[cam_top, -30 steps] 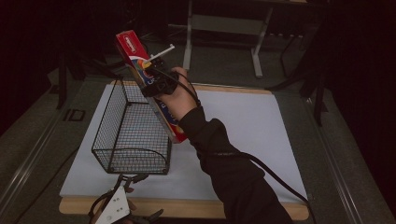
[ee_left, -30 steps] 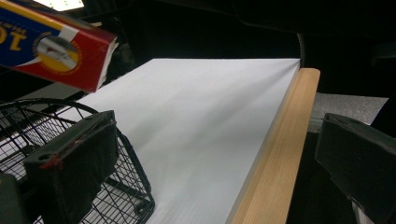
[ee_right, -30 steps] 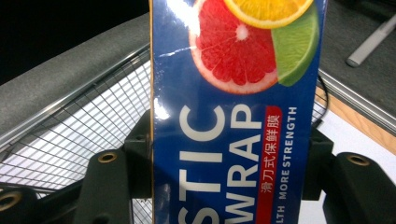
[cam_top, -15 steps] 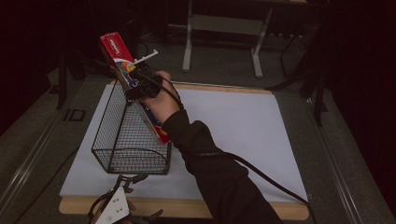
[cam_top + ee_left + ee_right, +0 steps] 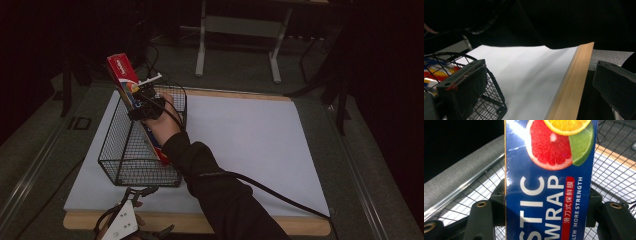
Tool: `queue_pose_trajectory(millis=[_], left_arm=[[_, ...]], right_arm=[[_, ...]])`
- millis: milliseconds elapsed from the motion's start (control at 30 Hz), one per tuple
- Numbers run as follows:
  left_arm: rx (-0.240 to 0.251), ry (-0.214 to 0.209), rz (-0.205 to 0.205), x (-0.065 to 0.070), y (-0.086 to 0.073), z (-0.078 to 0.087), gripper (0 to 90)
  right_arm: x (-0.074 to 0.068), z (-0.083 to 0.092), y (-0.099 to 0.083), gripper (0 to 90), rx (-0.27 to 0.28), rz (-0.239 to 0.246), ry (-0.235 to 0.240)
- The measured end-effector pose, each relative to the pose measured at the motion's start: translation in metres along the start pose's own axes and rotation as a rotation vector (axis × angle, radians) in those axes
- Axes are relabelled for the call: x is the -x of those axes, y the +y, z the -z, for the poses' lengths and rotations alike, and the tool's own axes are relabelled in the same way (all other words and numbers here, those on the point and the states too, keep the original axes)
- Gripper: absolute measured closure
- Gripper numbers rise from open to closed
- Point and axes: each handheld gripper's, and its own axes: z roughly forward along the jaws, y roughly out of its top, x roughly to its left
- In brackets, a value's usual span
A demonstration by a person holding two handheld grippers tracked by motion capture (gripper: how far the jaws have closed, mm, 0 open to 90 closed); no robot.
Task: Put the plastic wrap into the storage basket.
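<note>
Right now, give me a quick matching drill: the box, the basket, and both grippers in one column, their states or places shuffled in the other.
Things:
1. wrap box
2. wire basket
3. left gripper
4. right gripper

States or places:
A. open, at the table's near edge
B. standing on the white sheet, at its left side
C. clamped on the box over the basket
D. tilted, lower end down inside the basket

Pairs: 1-D, 2-B, 3-A, 4-C
</note>
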Motion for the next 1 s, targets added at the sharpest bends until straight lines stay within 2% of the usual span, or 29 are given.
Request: queue_pose_trajectory(millis=[133,400,600,867,933,967,1000], left_arm=[[0.001,0.002,0.002,-0.001,0.0,0.001,0.1],[0.002,0.0,0.002,0.0,0.0,0.001,0.1],[0.003,-0.001,0.004,0.0,0.0,0.0,0.1],[0.005,-0.003,0.006,0.0,0.0,0.001,0.1],[0.005,-0.002,0.006,0.0,0.0,0.001,0.1],[0.006,-0.003,0.007,0.0,0.0,0.001,0.1],[0.006,-0.004,0.007,0.0,0.0,0.001,0.1]], right_arm=[[0.0,-0.011,-0.008,39.9,-0.021,-0.013,-0.011],[0.006,-0.025,-0.023,39.8,-0.059,-0.031,-0.082],[0.011,-0.032,-0.031,39.6,-0.088,-0.08,-0.075],[0.014,-0.043,-0.037,39.1,-0.14,-0.107,-0.085],[0.014,-0.045,-0.039,38.8,-0.154,-0.09,-0.106],[0.014,-0.045,-0.039,38.8,-0.154,-0.09,-0.106],[0.016,-0.048,-0.04,38.8,-0.172,-0.104,-0.083]])
